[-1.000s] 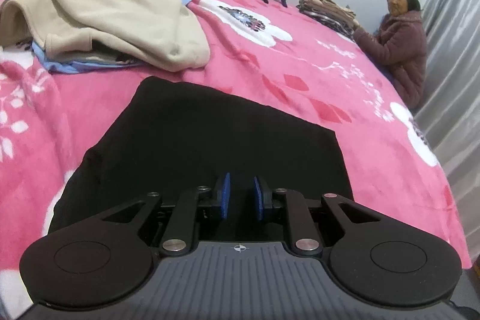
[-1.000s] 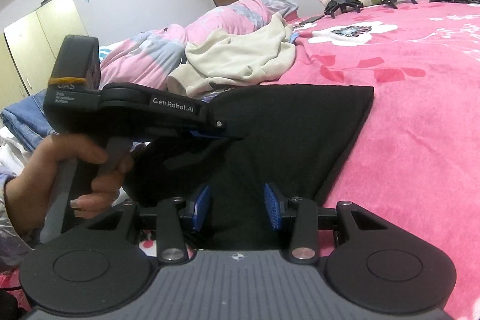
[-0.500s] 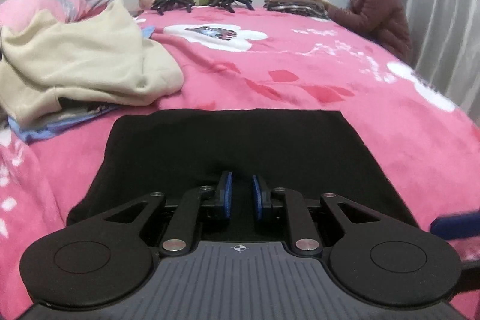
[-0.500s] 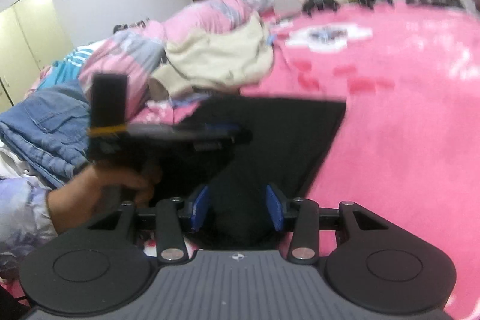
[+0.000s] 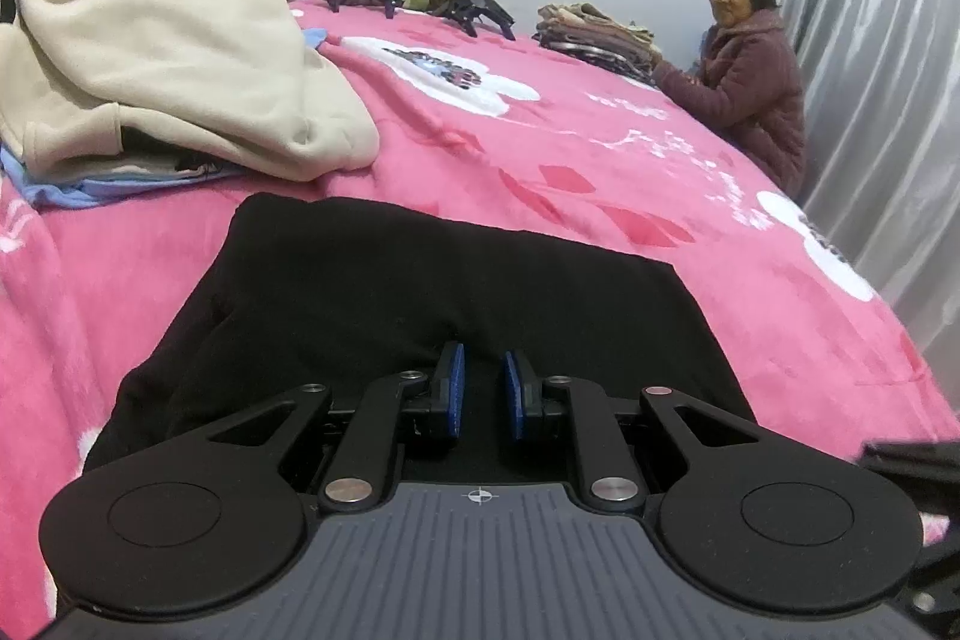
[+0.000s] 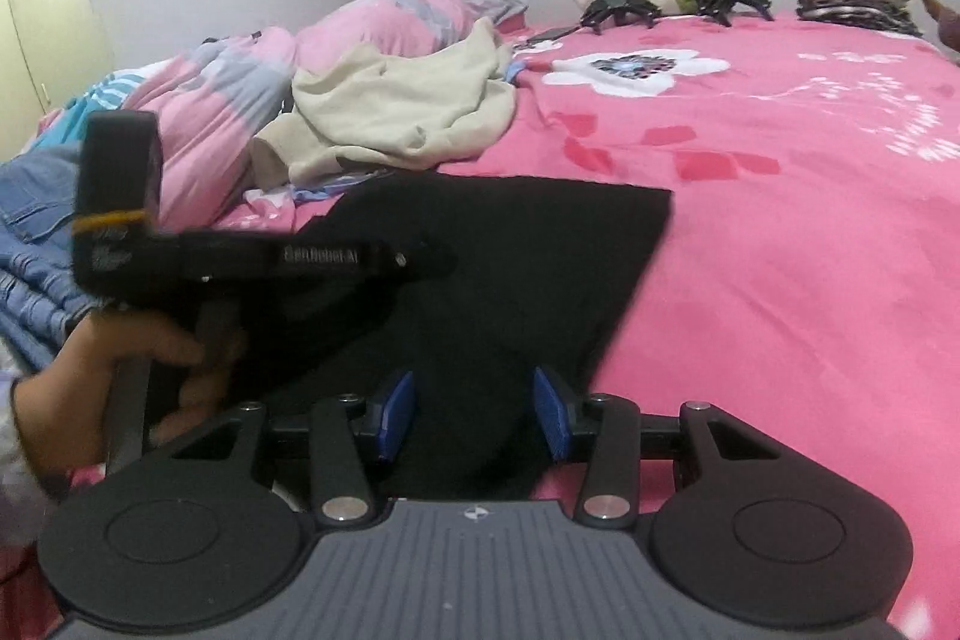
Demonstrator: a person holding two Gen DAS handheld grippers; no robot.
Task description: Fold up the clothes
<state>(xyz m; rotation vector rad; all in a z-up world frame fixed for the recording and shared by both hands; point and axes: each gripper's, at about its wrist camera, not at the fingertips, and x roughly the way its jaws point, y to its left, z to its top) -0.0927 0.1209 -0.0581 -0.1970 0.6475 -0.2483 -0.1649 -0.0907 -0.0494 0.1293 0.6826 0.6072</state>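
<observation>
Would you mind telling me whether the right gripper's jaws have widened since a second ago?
Yes, slightly. In the right wrist view the right gripper shows its blue pads farther apart over the black garment, measured against its own fixed black frame.

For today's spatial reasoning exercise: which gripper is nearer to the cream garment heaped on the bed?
Left. The left gripper is over the black garment on the side toward the cream garment; the right gripper is at its other side, farther off.

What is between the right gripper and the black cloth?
Nothing visible. The right gripper hangs right over the black cloth, its blue fingers apart with the cloth's near edge between them.
</observation>
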